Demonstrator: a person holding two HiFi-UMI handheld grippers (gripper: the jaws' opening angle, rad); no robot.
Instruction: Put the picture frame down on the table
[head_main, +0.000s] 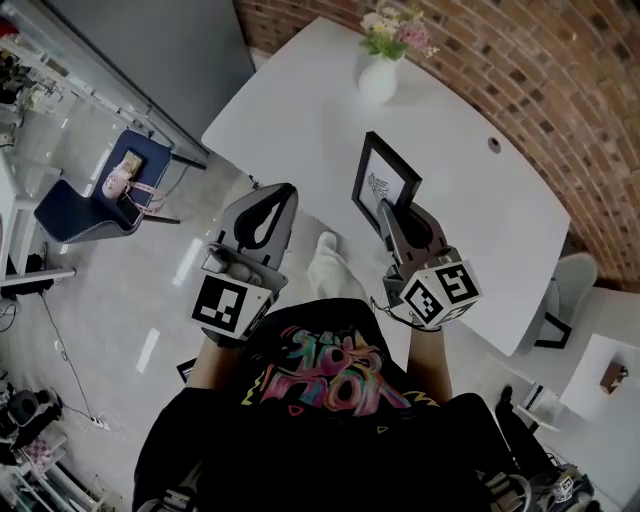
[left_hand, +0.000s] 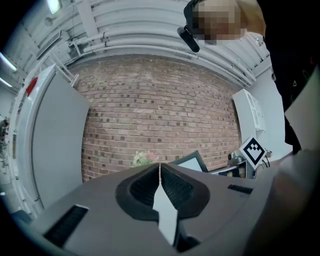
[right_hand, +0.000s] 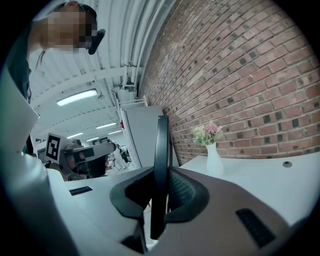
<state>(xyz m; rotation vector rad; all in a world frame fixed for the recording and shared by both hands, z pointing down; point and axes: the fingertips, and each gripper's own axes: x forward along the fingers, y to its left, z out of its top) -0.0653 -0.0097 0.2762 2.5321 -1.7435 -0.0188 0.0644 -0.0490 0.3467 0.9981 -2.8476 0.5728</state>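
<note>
1. The picture frame (head_main: 385, 185) is held upright above the table's (head_main: 300, 110) near edge, its rim clamped between the right gripper's (head_main: 386, 212) nearly closed jaws.
2. The left gripper (head_main: 282, 192) is seen closed, with nothing held.
3. One frame, one vase (head_main: 378, 78) and two grippers are counted.

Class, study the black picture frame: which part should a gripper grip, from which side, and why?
Grip the picture frame on its thin black border, edge-on from the person's side, as the right gripper does. It is flat and upright, so that narrow edge fits between the jaws.
</note>
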